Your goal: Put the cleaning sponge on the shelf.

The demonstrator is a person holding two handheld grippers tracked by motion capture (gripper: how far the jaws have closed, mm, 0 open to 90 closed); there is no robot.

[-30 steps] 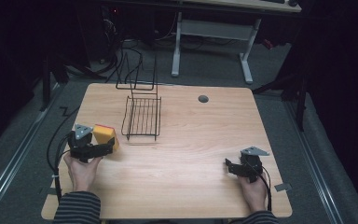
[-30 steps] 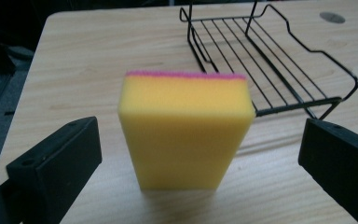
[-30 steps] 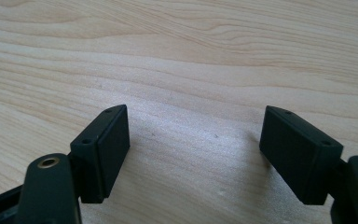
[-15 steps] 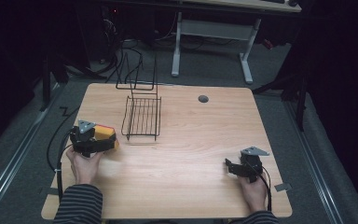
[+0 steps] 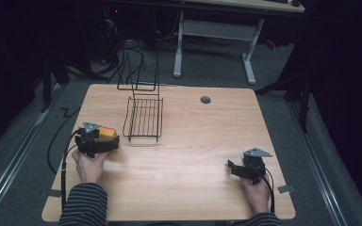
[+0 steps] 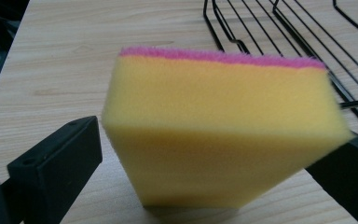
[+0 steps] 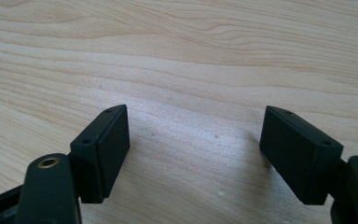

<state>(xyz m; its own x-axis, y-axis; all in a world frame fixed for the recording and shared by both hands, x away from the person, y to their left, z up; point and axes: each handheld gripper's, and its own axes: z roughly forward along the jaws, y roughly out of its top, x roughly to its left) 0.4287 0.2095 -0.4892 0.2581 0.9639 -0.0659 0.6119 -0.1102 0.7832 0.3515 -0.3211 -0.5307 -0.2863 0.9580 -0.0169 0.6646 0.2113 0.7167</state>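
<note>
Two hand-held grippers sit over the wooden worktop (image 5: 184,141) as we look down from above. At about eight o'clock on the board, our left hand-held gripper (image 5: 104,142) clasps a yellow sponge (image 5: 107,133) with a pink scouring face, its jaws pressed against the sponge's two sides; in the left gripper view the sponge (image 6: 223,130) stands on edge between them, pink layer at twelve o'clock, its lower edge on or just above the wood. Just beside it, toward three o'clock, lies a black wire rack (image 5: 143,119), its upright back rising at the worktop's far edge. Well apart, near five o'clock, our right hand-held gripper (image 5: 233,168) rests low over bare wood; in the right gripper view (image 7: 193,154) its jaws stand spread wide with nothing between them.
</note>
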